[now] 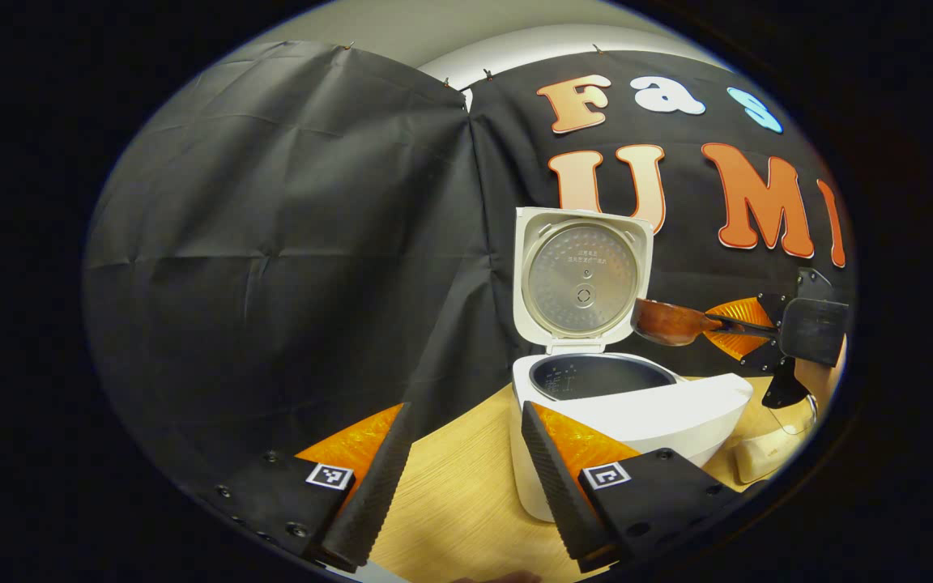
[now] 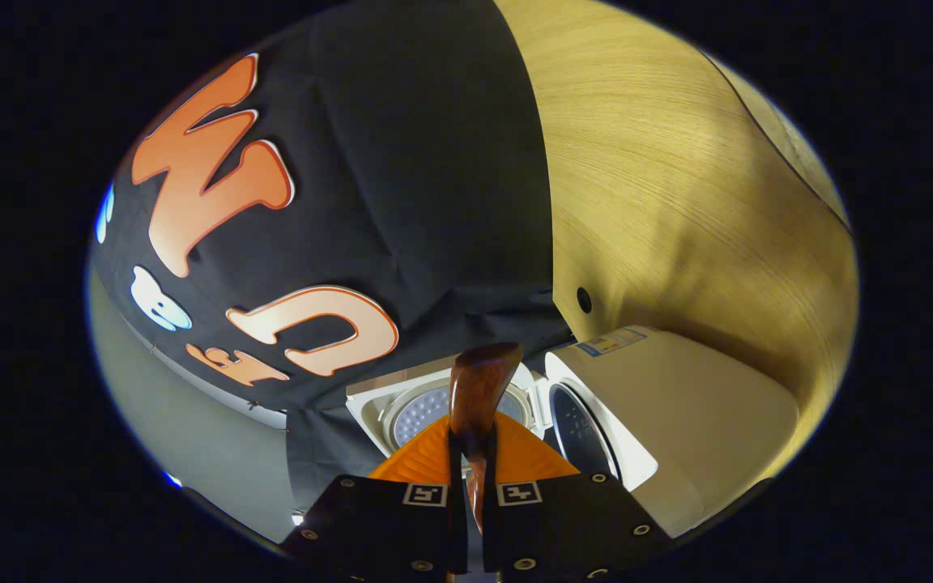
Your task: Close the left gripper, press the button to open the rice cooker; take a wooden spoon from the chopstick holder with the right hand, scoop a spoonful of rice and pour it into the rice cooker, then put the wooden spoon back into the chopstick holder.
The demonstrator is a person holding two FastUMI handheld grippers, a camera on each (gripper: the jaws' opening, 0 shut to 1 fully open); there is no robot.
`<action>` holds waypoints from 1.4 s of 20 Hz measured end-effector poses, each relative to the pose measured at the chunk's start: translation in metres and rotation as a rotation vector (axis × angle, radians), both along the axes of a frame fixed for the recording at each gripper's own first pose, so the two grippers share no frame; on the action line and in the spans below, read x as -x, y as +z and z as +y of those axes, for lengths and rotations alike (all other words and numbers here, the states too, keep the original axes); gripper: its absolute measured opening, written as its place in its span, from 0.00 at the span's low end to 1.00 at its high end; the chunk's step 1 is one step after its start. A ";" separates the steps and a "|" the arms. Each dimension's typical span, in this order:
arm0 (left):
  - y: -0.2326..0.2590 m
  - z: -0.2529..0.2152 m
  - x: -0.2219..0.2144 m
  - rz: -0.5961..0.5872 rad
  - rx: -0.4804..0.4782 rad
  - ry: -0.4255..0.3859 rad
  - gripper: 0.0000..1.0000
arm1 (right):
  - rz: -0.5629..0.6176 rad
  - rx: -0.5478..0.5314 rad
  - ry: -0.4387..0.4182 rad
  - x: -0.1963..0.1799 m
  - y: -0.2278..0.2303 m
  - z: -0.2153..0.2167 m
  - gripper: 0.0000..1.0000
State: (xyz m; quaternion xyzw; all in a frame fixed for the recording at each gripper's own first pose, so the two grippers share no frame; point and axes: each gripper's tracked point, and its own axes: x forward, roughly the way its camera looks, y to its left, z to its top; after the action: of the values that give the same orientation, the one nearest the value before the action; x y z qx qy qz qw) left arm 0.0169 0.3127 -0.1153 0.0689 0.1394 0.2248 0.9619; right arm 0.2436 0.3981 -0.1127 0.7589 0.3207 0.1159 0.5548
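Observation:
The white rice cooker (image 1: 677,413) stands on the wooden table with its lid (image 1: 584,279) raised upright and the dark inner pot (image 1: 596,376) exposed. My left gripper (image 1: 466,486) hovers low in front of the cooker, open, with nothing between its fingers. My right gripper (image 1: 758,328) is shut on the handle of a brown wooden spoon (image 1: 669,321), whose bowl hangs tipped on its side above the pot's right rim, beside the lid. In the right gripper view, rolled sideways, my right gripper (image 2: 473,437) clamps the spoon (image 2: 479,389) over the cooker (image 2: 677,405) and lid (image 2: 426,413). I cannot tell whether rice lies in the spoon.
A cream-coloured container (image 1: 762,453) sits on the table (image 1: 466,494) to the right of the cooker, below a hand (image 1: 827,376) that holds the right gripper. The black cloth wall stands close behind the cooker. Bare table (image 2: 677,162) stretches beyond the cooker.

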 end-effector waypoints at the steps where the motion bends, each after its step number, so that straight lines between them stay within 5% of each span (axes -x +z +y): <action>1: 0.000 0.003 0.001 0.003 -0.010 0.005 0.88 | -0.011 0.031 -0.010 -0.005 -0.003 -0.002 0.07; 21: 0.000 0.014 0.003 0.010 -0.059 -0.010 0.88 | -0.559 0.780 0.089 -0.025 0.048 0.013 0.07; 28: 0.004 0.015 0.005 0.007 -0.059 -0.011 0.88 | -0.756 0.925 0.128 -0.013 0.068 0.032 0.08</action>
State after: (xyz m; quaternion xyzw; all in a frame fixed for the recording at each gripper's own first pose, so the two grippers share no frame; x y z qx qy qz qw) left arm 0.0119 0.3278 -0.1115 0.0989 0.1356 0.2231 0.9602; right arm 0.2563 0.4303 -0.0443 0.3241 0.1634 0.2595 0.8949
